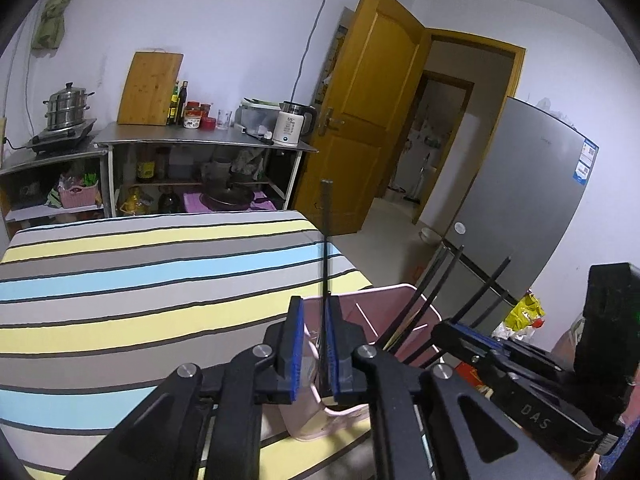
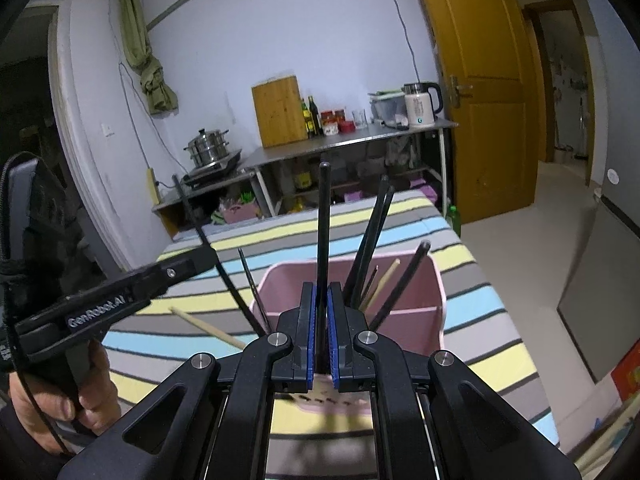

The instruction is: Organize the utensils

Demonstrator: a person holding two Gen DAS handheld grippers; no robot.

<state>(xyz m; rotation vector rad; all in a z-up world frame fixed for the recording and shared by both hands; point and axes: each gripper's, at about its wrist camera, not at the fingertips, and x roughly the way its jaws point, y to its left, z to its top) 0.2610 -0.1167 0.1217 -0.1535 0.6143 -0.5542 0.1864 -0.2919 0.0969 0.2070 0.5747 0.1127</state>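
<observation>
A pink divided utensil holder stands on the striped table and holds several black chopsticks and a wooden one. It also shows in the left wrist view. My right gripper is shut on an upright black chopstick over the holder. My left gripper holds another black chopstick upright by the holder's near-left side; its jaws look slightly apart around it. In the right wrist view the left gripper comes in from the left. A wooden chopstick lies slanted at the holder's left.
The table has a striped cloth. Behind it stand steel kitchen shelves with a kettle, a cutting board and a steamer pot. An open wooden door and a grey fridge are to the right.
</observation>
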